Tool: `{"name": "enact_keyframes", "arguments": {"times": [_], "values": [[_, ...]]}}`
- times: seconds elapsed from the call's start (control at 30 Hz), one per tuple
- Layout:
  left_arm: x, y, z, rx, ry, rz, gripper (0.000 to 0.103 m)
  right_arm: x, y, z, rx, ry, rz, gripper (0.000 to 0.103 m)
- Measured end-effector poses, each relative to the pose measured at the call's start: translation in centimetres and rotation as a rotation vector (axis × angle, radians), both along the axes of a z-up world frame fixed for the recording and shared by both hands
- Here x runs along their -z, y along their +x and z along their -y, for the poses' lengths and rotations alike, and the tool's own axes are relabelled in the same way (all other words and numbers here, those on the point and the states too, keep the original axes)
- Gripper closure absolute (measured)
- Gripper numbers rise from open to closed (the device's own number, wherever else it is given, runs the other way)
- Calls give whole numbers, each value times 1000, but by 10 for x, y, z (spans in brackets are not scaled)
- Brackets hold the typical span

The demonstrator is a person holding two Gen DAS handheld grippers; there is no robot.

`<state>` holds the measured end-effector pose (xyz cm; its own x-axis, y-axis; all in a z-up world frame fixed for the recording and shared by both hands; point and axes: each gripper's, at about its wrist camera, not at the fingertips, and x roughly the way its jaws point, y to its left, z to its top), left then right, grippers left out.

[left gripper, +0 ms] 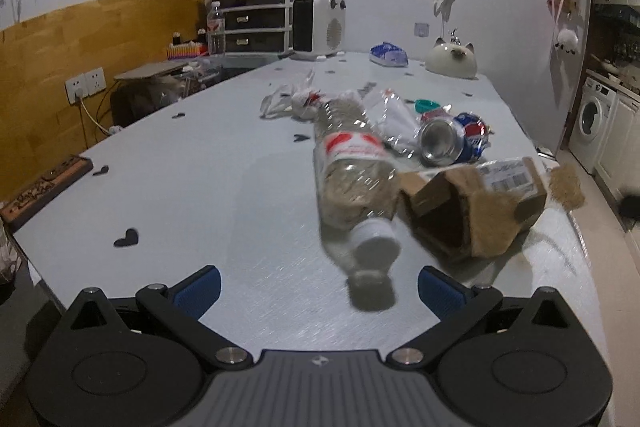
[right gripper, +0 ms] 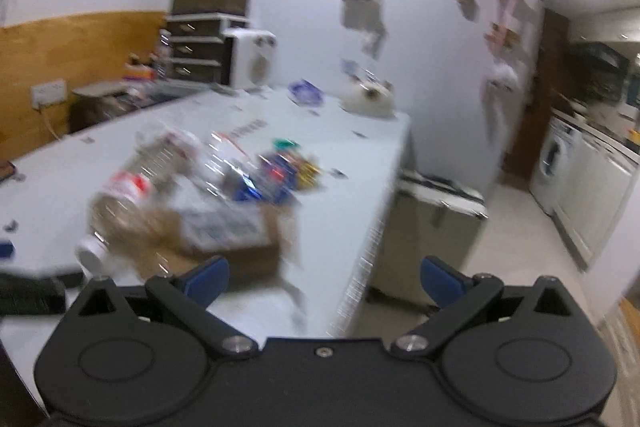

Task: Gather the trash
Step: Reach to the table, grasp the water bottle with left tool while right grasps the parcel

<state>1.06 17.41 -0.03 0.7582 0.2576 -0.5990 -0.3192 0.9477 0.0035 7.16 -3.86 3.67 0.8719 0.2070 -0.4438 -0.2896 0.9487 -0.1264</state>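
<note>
A clear plastic bottle (left gripper: 352, 171) with a red label lies on the grey table (left gripper: 192, 163), white cap toward me. Beside it on the right lies a torn cardboard box (left gripper: 472, 203). Behind them are a crushed blue can (left gripper: 452, 141), clear plastic wrap (left gripper: 394, 119) and a crumpled bag (left gripper: 288, 101). My left gripper (left gripper: 320, 293) is open and empty, just short of the bottle cap. My right gripper (right gripper: 324, 283) is open and empty over the table's right edge; its view is blurred and shows the bottle (right gripper: 132, 195), box (right gripper: 228, 235) and can (right gripper: 280, 175).
A bin (right gripper: 432, 223) stands on the floor beside the table's right edge. A white cat-shaped pot (left gripper: 452, 61), a blue pack (left gripper: 388, 55) and a white heater (left gripper: 318, 25) sit at the table's far end. A wooden tray (left gripper: 44, 187) lies at the left edge.
</note>
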Motion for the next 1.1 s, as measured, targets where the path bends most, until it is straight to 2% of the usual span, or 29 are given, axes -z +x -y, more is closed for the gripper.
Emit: {"name": "enact_keyframes", "arguments": {"times": [0.1,0.23,0.33,0.43,0.57,0.7,0.93,1.1], "values": [[4,-5,-7,0,-4,-15,0,0,12,-34,-82,23,-3,0],[10,-6,-22,17,-41,-76,0,11,25,-75,-159,-13,-20,0],[11,-11,-32,26,-49,-70,0,23,37,-97,-180,-49,-51,0],[8,-13,-40,55,-39,-38,0,33,41,-108,-144,-91,-79,0],[-3,-5,-50,106,-35,58,0,37,46,-93,-76,-78,-92,0],[-16,18,-48,149,-17,95,0,36,47,-71,7,-71,-85,0],[-19,72,-39,221,-104,75,0,38,52,-31,120,-65,-93,0],[-5,97,-27,209,-135,56,0,40,57,-10,196,-66,-102,0]]}}
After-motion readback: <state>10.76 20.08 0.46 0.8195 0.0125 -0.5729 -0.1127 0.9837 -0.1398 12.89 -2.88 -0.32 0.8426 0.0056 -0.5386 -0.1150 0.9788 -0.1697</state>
